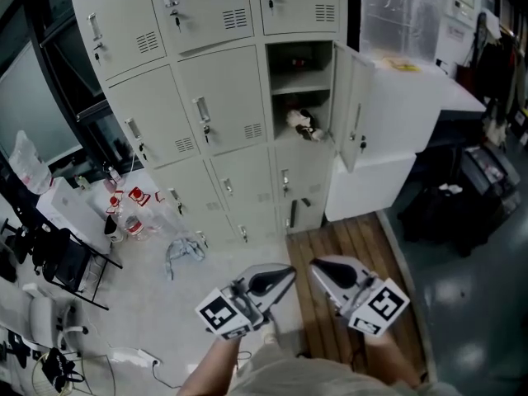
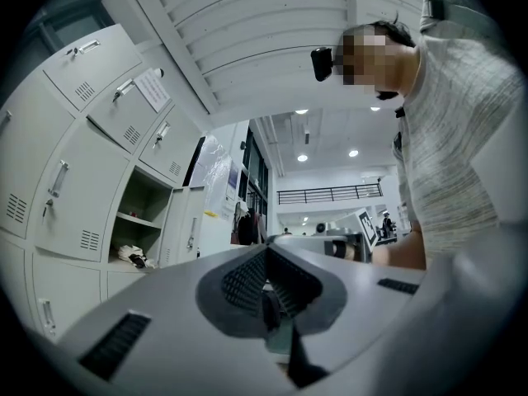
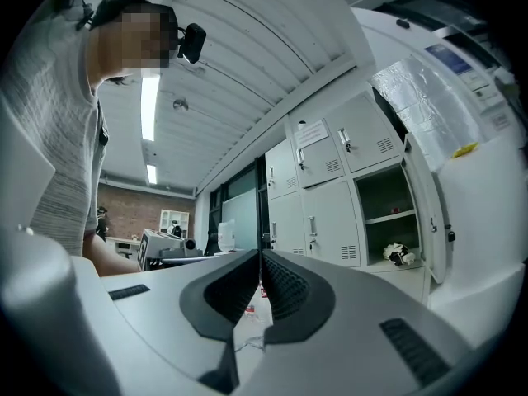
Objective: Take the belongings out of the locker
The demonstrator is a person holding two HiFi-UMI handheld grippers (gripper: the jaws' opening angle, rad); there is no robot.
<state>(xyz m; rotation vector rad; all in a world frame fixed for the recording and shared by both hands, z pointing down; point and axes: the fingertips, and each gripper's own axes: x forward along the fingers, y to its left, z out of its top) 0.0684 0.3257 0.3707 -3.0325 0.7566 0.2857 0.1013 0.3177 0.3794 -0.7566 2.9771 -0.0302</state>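
One locker (image 1: 301, 89) in the grey bank stands open, its door (image 1: 351, 110) swung out to the right. A crumpled white and dark bundle (image 1: 303, 124) lies on its lower shelf, and a small dark item (image 1: 299, 58) sits on the upper shelf. The bundle also shows in the left gripper view (image 2: 132, 256) and the right gripper view (image 3: 398, 254). My left gripper (image 1: 289, 272) and right gripper (image 1: 314, 265) are held side by side low in the head view, well short of the locker. Both have their jaws together with nothing between them, as their own views confirm: left gripper (image 2: 266, 251), right gripper (image 3: 260, 255).
Plastic bottles and bags (image 1: 132, 217) and a crumpled cloth (image 1: 183, 252) lie on the floor at the lockers' left foot. A wooden-slat floor strip (image 1: 351, 250) runs under me. A large white unit (image 1: 404, 114) stands right of the open door. Office chairs (image 1: 49, 258) crowd the left.
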